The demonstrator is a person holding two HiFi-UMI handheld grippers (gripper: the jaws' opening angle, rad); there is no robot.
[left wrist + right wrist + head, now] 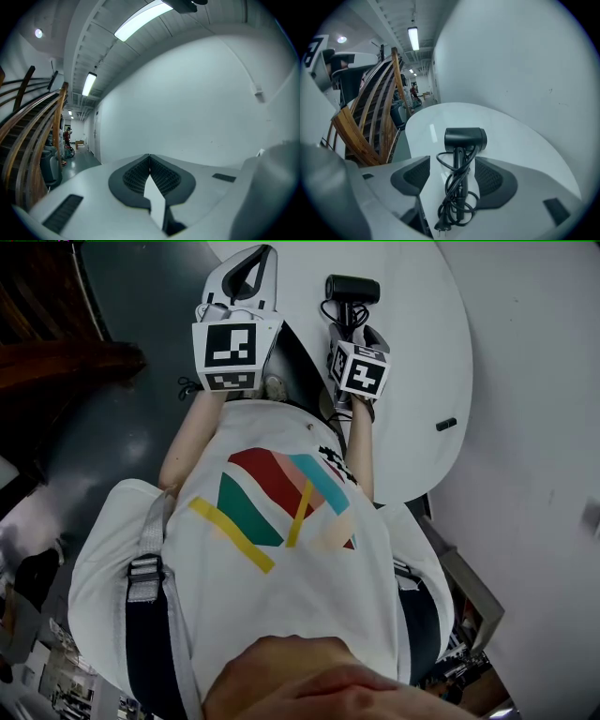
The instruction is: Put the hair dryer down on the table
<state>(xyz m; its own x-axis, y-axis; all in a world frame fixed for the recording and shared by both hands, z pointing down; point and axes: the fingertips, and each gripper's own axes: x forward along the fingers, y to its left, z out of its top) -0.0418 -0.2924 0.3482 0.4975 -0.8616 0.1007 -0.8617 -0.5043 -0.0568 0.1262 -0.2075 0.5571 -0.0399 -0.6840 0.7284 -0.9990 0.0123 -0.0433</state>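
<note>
A black hair dryer [351, 292] lies on the white round table [417, 371], its cord [454, 206] bundled around the handle. My right gripper [352, 332] hangs just above and short of it, open. In the right gripper view the dryer [463, 140] shows between the two wide-apart pads [415, 176], and neither pad touches it. My left gripper [249, 273] is held out level over the table's left edge. Its dark pads [136, 178] are pressed together with nothing between them.
A small dark object [446, 425] lies on the table at the right. A wooden staircase [370, 117] rises to the left of the table, over dark grey floor [141, 427]. A white wall [197, 103] stands behind the table. The person's body fills the lower head view.
</note>
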